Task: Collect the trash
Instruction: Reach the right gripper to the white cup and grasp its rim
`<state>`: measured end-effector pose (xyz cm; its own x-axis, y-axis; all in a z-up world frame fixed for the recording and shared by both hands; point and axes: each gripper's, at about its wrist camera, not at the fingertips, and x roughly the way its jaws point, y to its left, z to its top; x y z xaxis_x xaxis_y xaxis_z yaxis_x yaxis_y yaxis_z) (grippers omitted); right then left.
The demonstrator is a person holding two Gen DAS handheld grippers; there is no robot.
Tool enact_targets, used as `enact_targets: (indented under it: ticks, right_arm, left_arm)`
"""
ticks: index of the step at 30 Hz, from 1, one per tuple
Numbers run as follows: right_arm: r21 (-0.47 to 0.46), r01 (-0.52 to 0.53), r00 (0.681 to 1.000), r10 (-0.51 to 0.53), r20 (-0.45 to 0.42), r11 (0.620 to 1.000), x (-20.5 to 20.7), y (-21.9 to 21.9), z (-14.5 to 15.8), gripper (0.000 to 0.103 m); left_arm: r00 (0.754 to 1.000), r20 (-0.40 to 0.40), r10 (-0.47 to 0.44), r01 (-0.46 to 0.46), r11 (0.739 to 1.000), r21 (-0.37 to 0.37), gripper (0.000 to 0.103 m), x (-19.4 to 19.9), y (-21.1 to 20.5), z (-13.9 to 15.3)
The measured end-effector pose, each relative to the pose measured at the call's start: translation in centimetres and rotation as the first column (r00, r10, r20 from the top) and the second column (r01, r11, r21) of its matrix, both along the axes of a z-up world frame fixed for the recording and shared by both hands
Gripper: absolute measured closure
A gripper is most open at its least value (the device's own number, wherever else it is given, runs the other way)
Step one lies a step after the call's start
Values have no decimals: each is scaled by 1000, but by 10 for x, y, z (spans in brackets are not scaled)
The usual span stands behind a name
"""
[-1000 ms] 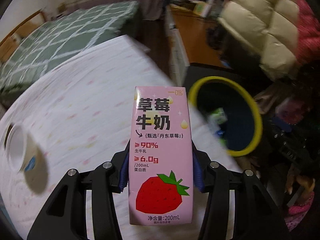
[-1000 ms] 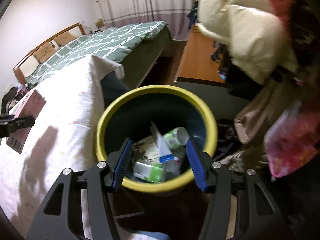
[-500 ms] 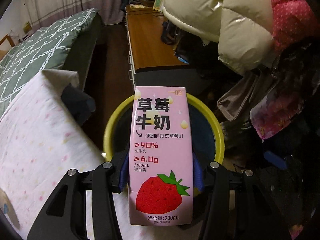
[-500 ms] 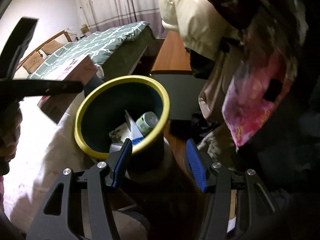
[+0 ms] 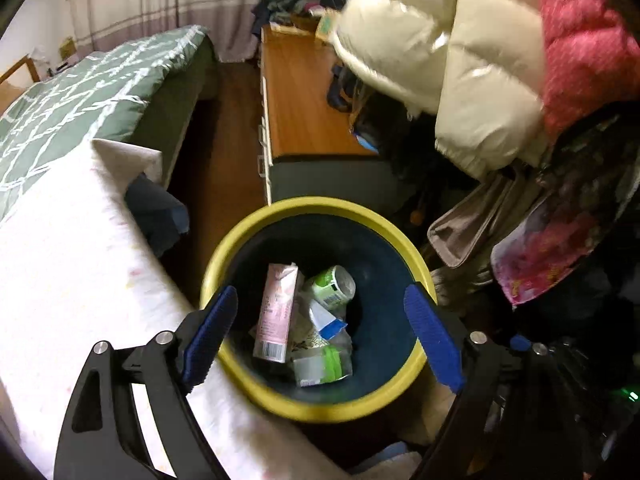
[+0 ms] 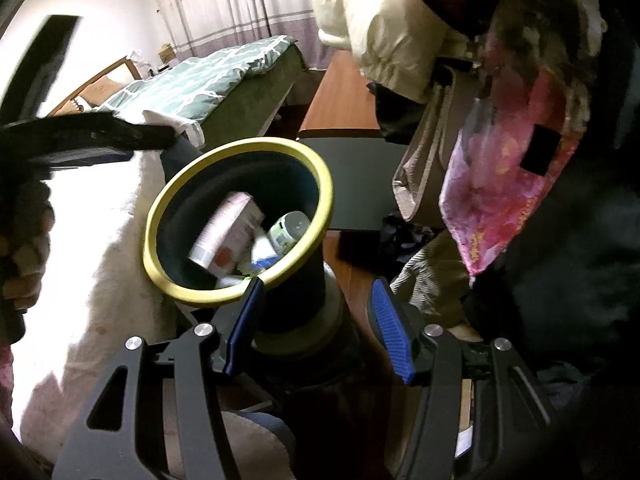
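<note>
Glossy puffy coat; wooden desk

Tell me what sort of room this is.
Most likely a lived-in bedroom. A bed with a green checked quilt stands by a curtained wall, padded jackets hang beside a wooden desk, and a yellow-rimmed bin holds drink cartons.

Left gripper tilted steeply down, jaws just opened wide, nothing between the blue pads. Right gripper angled down likewise, jaws about half apart, empty. Hand visible at left edge of right wrist view, gripping the left gripper's handle.
</note>
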<state>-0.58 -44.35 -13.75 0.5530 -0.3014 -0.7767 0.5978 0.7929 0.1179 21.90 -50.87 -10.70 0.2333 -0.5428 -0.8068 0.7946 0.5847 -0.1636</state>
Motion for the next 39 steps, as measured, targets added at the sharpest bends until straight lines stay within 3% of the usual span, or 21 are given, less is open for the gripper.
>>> enact_targets:
  ticks: [7,13,22,26,28,31,35,39]
  right_arm:
    - [-2,-57,998,57,-18,998,23,18,-1,49]
    - [-11,-136,990,136,-24,991,51,44,6,49]
    - [-42,-330,944,330,-21,943,117,112,33,49]
    - [-61,-419,908,419,-14,906,156,152,51,49]
    - [-60,-461,887,461,-2,886,175,173,58,49]
    - [-56,-511,859,512,8,858,204,201,68,49]
    - [-61,-566,823,568,0,822,247,240,78,49]
    - [-51,-616,788,616,-16,786,301,278,83,49]
  left_arm:
    - [993,54,103,-99,992,-74,13,-5,94,35]
    - [957,128,262,-247,961,-121,10,-12,202,55]
    - [848,164,504,-474,860,-187,7,-16,358,52]
    - [781,189,596,-564,802,-198,7,-3,415,40]
    - [731,226,644,-613,765,-198,7,7,444,32]
    - [676,252,693,-665,720,-198,7,21,479,19]
    - [630,258,732,-711,678,-186,7,36,508,2]
    - [617,217,757,-728,653,-208,7,41,523,-7]
